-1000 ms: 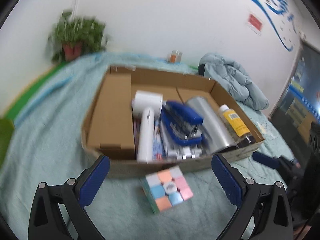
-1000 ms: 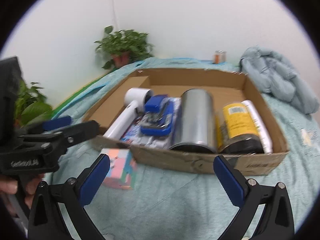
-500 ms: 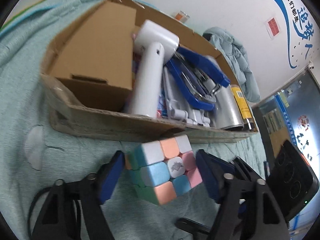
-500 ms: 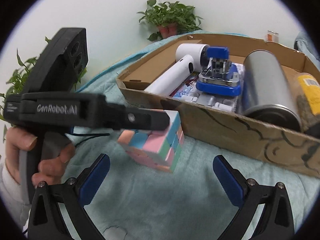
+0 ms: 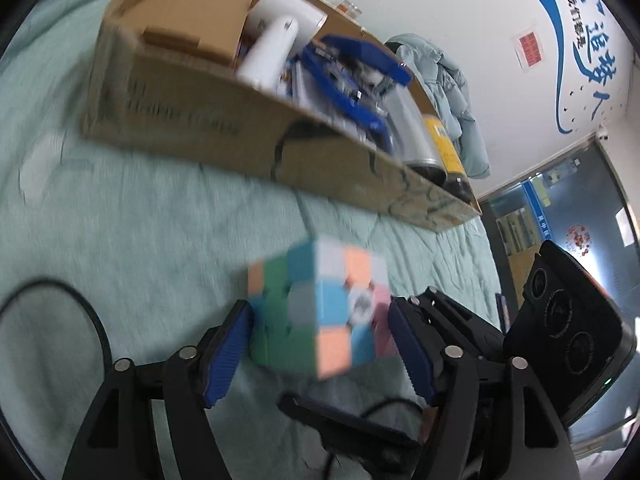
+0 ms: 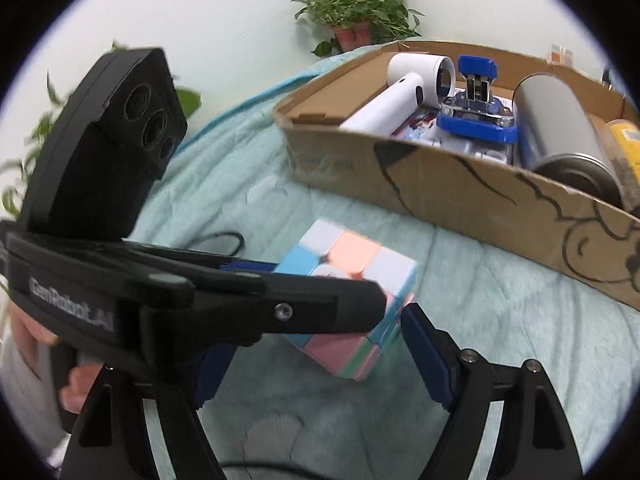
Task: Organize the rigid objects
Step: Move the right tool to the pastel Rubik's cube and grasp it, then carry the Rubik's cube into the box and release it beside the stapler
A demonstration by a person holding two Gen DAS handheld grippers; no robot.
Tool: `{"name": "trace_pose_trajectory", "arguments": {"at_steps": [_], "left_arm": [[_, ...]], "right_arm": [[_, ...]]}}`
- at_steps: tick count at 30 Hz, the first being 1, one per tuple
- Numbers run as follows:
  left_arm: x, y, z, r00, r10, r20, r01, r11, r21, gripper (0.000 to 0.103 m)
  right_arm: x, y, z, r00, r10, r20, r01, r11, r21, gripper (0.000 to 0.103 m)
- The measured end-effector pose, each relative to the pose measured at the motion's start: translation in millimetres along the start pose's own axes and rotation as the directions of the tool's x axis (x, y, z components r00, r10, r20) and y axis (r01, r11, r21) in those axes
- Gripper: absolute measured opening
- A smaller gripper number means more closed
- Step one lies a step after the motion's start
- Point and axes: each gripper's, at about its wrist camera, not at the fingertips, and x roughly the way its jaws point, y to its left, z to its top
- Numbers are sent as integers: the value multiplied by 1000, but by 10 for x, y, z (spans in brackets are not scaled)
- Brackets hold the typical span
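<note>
The pastel puzzle cube (image 5: pixel 320 312) sits on the quilted teal blanket (image 5: pixel 132 216), tilted with one corner toward the left camera; being a cube, it has no long axis. The left gripper (image 5: pixel 320 350) has its blue ribbed pads on opposite faces, apparently gripping, though blur hides the contact. The right gripper (image 6: pixel 316 354) is closing around the same cube (image 6: pixel 352 300), its pads not plainly touching. Beyond lies the cardboard box (image 6: pixel 460 196) with a white hair dryer (image 6: pixel 404 96), blue stapler (image 6: pixel 476 112) and steel cylinder (image 6: pixel 560 124).
</note>
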Motion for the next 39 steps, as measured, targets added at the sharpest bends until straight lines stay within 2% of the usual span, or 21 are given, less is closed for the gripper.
{"name": "trace_pose_trajectory", "arguments": {"at_steps": [4, 9, 13, 17, 21, 24, 26, 29, 31, 34, 37, 38, 39], "left_arm": [[-10, 45, -11, 1000, -10, 16, 10, 1000, -26, 70], [-89, -53, 28, 999, 27, 39, -28, 999, 33, 64], [-293, -264, 86, 992, 67, 110, -77, 993, 88, 64], [-588, -503, 327, 976, 84, 202, -114, 984, 140, 64], [-779, -678, 785, 960, 104, 260, -152, 973, 172, 64], [-779, -623, 1120, 959, 124, 255, -168, 972, 162, 62], [-694, -542, 1310, 966, 129, 226, -165, 975, 150, 61], [-504, -404, 1495, 977, 118, 179, -143, 981, 132, 53], [-423, -328, 1546, 981, 113, 156, -131, 985, 111, 51], [-454, -282, 1546, 974, 130, 188, -152, 982, 111, 51], [-633, -320, 1452, 953, 146, 267, -185, 974, 130, 66], [-694, -337, 1409, 942, 149, 300, -197, 971, 134, 79], [-772, -371, 1341, 925, 159, 346, -219, 965, 142, 90]], "right_arm": [[102, -34, -14, 999, -37, -32, 37, 999, 16, 70], [96, -36, -26, 998, -55, -25, 56, 998, 9, 69], [2, 33, 50, 998, -65, 17, 66, 998, -12, 69], [-182, 86, 336, 993, -68, 94, 73, 996, -52, 69], [-301, 49, 800, 986, -56, 155, 71, 993, -91, 69], [-234, -98, 1128, 988, -22, 156, 37, 995, -96, 69], [-93, -267, 1298, 993, 14, 121, -6, 998, -64, 69], [88, -422, 1349, 997, 28, 70, -27, 999, -25, 68], [192, -476, 1332, 999, 10, 37, -10, 1000, -3, 69], [115, -455, 1272, 999, -8, 53, 8, 1000, 8, 69], [-151, -383, 1188, 988, -98, 121, 100, 995, -8, 71], [-248, -371, 1145, 982, -123, 144, 125, 992, -5, 76], [-374, -354, 1065, 973, -147, 177, 149, 989, 5, 80]]}}
